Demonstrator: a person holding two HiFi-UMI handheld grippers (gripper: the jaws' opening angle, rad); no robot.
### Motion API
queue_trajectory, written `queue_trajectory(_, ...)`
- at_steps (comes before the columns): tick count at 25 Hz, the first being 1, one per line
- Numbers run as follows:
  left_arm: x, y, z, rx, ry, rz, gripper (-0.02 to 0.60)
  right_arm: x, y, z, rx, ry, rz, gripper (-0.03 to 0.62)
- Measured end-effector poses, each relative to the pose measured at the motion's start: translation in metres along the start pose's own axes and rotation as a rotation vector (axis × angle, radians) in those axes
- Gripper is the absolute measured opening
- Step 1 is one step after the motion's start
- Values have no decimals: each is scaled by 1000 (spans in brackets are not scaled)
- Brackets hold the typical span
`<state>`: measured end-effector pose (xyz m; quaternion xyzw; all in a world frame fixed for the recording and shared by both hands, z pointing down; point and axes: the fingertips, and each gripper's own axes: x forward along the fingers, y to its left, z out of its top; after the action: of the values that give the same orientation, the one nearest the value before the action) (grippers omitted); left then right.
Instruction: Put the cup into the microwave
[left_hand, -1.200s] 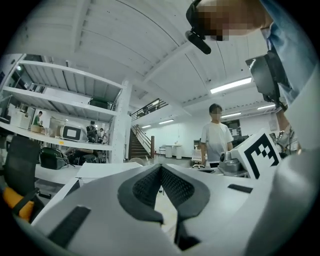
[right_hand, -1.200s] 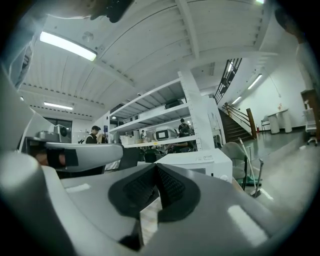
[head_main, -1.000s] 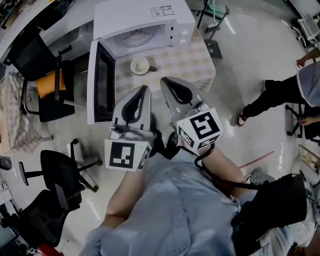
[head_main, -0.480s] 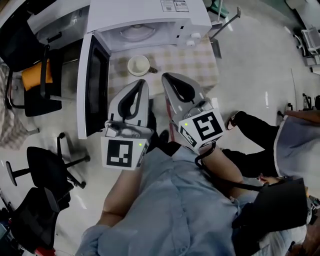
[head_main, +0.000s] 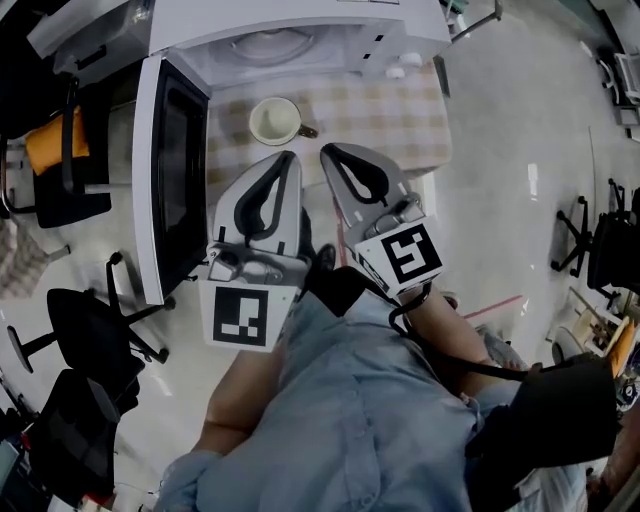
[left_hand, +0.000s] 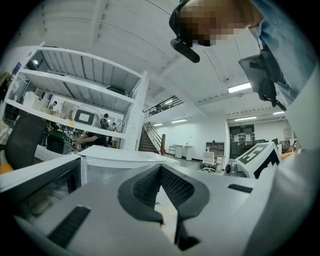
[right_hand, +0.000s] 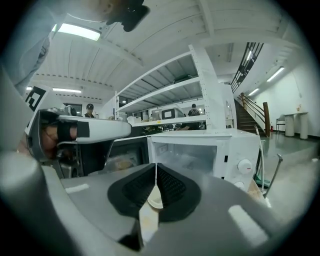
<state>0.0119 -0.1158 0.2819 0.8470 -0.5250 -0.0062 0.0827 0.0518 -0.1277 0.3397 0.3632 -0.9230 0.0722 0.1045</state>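
A cream cup with a small handle stands upright on the checked table, just in front of the white microwave. The microwave's door is swung wide open to the left, and its cavity shows pale and bare. My left gripper is shut and empty, its tip just short of the cup. My right gripper sits beside it to the right. Its jaws have just been opening, but only a hairline slit shows and nothing is between them. In the right gripper view the cup peeks through below the tips.
Black office chairs stand on the floor to the left, one with an orange cushion. More chairs are at the far right. The open door juts out past the table's left edge.
Both grippers have moved forward and down toward the table, so the cup now lies just past their tips. The person standing at the right has left the view.
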Motion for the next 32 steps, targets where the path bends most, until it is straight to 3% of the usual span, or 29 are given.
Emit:
queue_trajectory(10, 18, 32, -44, -45, -23, 22, 5, 45, -24, -74, -5, 55, 44, 32)
queue_trajectory(19, 35, 58, -78, -76, -40, 35, 5, 86, -36, -143, -138, 180, 105, 77)
queue_trajectory(24, 38, 68, -89, -91, -27, 55, 5, 98, -34, -162, -205, 234, 141, 97)
queue_trajectory(28, 37, 71, -93, -100, -18, 62, 5, 99, -33, -169, -245, 267, 153, 71)
queue_trajectory(32, 35, 71, -91, -109, -15, 68, 5, 96, -17, -170, -193, 274, 167, 66)
